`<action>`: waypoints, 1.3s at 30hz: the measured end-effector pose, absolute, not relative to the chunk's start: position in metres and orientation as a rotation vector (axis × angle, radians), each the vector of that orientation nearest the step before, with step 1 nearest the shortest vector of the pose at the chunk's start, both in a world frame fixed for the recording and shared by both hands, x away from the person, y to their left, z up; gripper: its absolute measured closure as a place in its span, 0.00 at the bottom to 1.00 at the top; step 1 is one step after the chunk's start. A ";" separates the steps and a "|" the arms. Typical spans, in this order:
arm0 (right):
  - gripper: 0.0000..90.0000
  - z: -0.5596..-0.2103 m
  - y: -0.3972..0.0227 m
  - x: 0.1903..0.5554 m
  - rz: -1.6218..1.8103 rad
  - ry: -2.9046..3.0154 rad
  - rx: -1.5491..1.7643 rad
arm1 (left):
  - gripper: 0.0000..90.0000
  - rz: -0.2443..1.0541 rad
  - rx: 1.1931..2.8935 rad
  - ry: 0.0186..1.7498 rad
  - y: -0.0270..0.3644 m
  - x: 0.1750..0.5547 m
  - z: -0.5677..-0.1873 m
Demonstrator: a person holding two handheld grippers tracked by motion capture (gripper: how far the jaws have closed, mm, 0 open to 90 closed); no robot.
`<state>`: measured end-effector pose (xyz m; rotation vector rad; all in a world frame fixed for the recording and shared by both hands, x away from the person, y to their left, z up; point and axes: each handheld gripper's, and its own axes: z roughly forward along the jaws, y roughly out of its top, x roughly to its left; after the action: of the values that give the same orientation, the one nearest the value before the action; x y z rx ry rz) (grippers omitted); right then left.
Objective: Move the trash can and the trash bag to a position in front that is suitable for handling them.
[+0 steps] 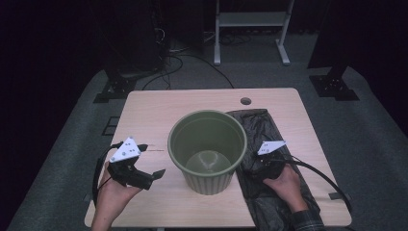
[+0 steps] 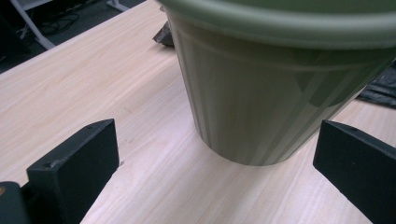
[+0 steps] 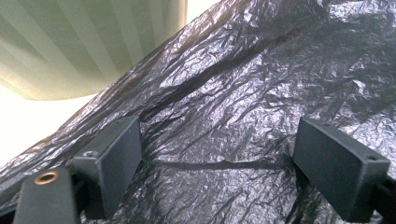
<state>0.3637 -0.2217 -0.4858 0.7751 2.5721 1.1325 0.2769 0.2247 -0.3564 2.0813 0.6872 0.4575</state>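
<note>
An empty green plastic bin (image 1: 207,149) stands upright in the middle of the wooden table (image 1: 149,110). A crumpled black plastic bag (image 1: 262,127) lies flat to the bin's right. My left gripper (image 1: 154,177) hovers left of the bin with its jaws open, pointing at the bin's side (image 2: 261,98). My right gripper (image 1: 257,166) is low over the black bag (image 3: 243,93), jaws open, with nothing between them. The bin's ribbed wall (image 3: 88,37) shows at the upper left of the right gripper view.
A round cable hole (image 1: 246,101) sits near the table's far edge. Beyond the table are a white metal stand (image 1: 250,29), dark stands and cables on grey carpet. Bare tabletop lies left of the bin and behind it.
</note>
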 end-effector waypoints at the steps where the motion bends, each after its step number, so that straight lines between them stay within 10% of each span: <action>1: 0.16 -0.486 -0.222 0.364 1.132 2.572 0.775 | 0.00 0.457 2.083 0.689 0.224 0.277 -0.361; 39: 0.14 -0.486 -0.224 0.363 1.128 2.570 0.783 | 0.00 0.430 2.246 0.811 0.224 0.289 -0.481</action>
<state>0.3625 -0.2244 -0.4859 0.7830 2.5695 1.1285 0.2885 0.2237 -0.4809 2.2462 0.8105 0.4296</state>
